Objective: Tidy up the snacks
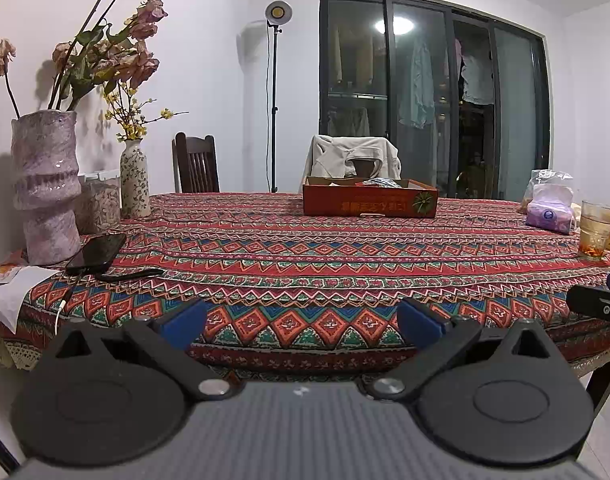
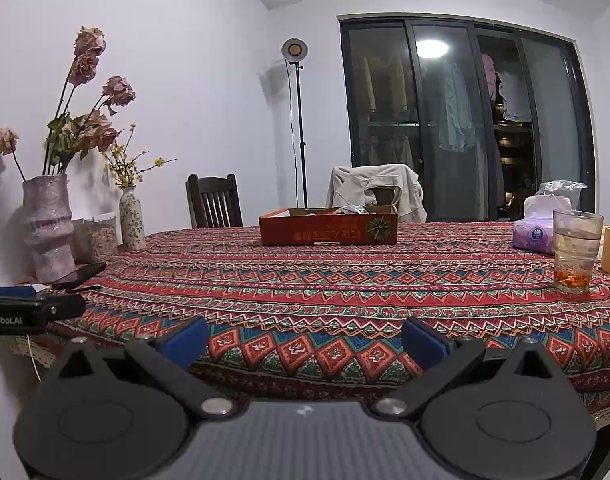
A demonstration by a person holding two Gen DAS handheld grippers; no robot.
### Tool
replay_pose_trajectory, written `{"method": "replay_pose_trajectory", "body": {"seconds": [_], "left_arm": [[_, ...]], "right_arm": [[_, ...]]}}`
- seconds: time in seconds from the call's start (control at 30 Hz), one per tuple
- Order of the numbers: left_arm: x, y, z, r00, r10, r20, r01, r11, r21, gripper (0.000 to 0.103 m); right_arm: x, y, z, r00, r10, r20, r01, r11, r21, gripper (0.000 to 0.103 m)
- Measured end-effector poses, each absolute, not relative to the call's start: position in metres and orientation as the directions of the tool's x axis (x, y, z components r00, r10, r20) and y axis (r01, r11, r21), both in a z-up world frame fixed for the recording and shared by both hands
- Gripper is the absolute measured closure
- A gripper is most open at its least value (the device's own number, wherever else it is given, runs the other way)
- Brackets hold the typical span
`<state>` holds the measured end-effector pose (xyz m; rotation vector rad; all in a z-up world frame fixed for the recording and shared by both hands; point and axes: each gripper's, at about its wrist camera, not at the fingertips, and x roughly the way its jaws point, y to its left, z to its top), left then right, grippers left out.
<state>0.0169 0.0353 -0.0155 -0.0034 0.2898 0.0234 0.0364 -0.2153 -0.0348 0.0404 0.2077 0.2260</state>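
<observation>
Both grippers, left gripper (image 1: 301, 320) and right gripper (image 2: 305, 338), hover spread apart and empty at the worktop's (image 1: 345, 264) near edge; snack box (image 1: 369, 202) sits far.

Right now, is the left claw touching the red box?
Apart. In the left wrist view, the open left claw hangs at the table's near edge, with wide patterned cloth between it and the red box.
</observation>
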Motion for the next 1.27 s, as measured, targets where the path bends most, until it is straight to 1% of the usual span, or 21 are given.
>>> {"method": "replay_pose_trajectory", "body": {"seconds": [0.6, 1.27], "left_arm": [[0.0168, 0.0352, -0.0133, 0.959, 0.019, -0.281, -0.02, 1.0, 0.0, 0.0], [0.0145, 0.0378, -0.0144, 0.961, -0.013, -0.275, 0.012, 1.0, -0.004, 0.0]], "right_arm": [[0.0369, -0.2161, -0.0357, 0.953, 0.224, -0.205, -0.216, 0.974, 0.06, 0.0], [0.0372, -0.2176, -0.0355, 0.953, 0.227, -0.202, -0.219, 0.974, 0.064, 0.0]]}}
